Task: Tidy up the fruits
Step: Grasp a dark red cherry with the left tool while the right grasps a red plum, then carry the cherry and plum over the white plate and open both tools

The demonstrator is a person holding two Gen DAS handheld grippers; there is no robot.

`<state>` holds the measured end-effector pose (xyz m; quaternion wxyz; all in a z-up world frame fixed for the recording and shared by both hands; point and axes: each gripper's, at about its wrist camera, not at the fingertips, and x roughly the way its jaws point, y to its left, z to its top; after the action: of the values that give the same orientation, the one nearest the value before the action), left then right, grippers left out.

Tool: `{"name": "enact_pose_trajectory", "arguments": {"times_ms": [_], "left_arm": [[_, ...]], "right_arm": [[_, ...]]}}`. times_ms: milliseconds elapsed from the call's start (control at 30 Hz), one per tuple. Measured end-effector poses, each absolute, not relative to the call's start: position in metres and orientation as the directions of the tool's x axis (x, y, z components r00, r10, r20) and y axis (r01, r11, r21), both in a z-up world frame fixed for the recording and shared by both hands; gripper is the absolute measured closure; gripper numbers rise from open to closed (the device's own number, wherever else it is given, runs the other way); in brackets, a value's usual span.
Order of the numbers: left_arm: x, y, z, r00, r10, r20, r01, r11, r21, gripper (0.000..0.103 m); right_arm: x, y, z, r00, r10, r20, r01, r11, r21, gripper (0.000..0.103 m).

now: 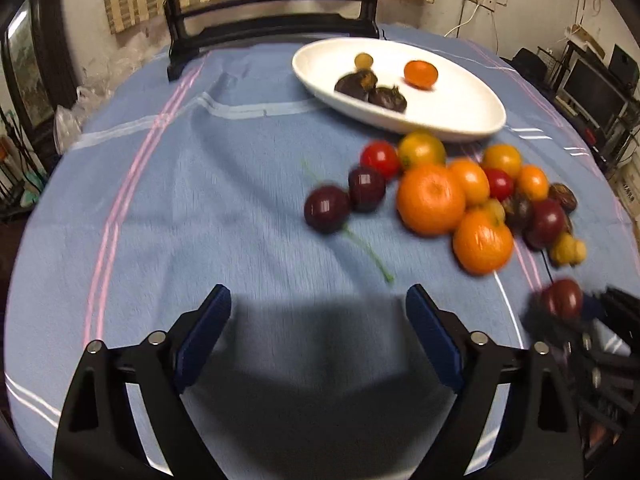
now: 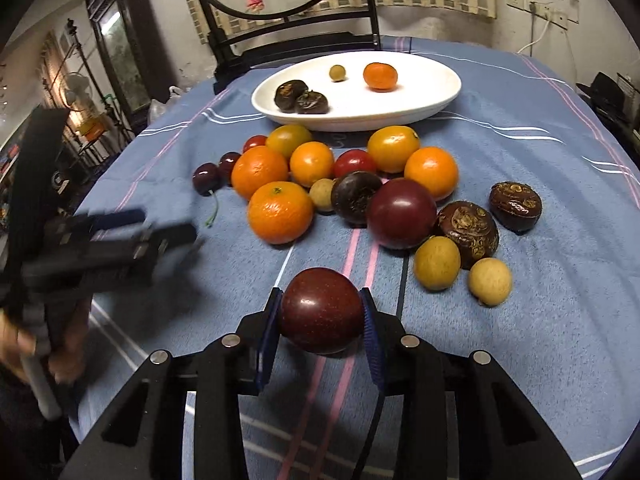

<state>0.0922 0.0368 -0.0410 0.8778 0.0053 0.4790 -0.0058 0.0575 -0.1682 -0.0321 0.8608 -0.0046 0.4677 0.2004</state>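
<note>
A white oval plate (image 2: 432,98) at the far side of the blue cloth holds two dark water chestnuts (image 2: 302,98), a small longan (image 2: 337,73) and a small orange (image 2: 380,76); it also shows in the left wrist view (image 1: 472,108). In front of it lies a loose pile of oranges (image 2: 280,212), tomatoes, cherries (image 1: 326,209), plums and longans. My right gripper (image 2: 322,312) is shut on a dark red plum (image 2: 320,308), near the cloth's front. My left gripper (image 1: 318,308) is open and empty, left of the pile.
A dark wooden chair (image 2: 288,46) stands behind the table. Shelves and clutter line both room sides. The left gripper appears blurred at the left in the right wrist view (image 2: 120,236). A loose green stem (image 1: 368,254) lies on the cloth.
</note>
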Motion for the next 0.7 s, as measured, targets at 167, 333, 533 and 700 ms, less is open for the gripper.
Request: {"name": "enact_pose_trajectory", "arguments": {"times_ms": [167, 333, 533, 700], "left_arm": [[0.123, 0.031, -0.047, 0.514, 0.032, -0.857, 0.018, 0.999, 0.048, 0.04], [0.136, 0.034, -0.049, 0.523, 0.032, -0.851, 0.006, 0.999, 0.042, 0.039], [0.145, 0.034, -0.049, 0.535, 0.035, -0.844, -0.008, 0.999, 0.036, 0.045], [0.135, 0.034, -0.042, 0.536, 0.006, -0.844, 0.02, 1.0, 0.02, 0.075]], "right_arm": [[0.056, -0.171, -0.032, 0.476, 0.37, -0.798, -0.367, 0.908, 0.202, 0.065], [0.056, -0.169, -0.033, 0.463, 0.39, -0.796, -0.388, 0.897, 0.213, 0.065], [0.058, -0.17, -0.035, 0.449, 0.401, -0.798, -0.387, 0.893, 0.231, 0.065], [0.056, -0.171, -0.032, 0.464, 0.394, -0.793, -0.379, 0.898, 0.224, 0.065]]}}
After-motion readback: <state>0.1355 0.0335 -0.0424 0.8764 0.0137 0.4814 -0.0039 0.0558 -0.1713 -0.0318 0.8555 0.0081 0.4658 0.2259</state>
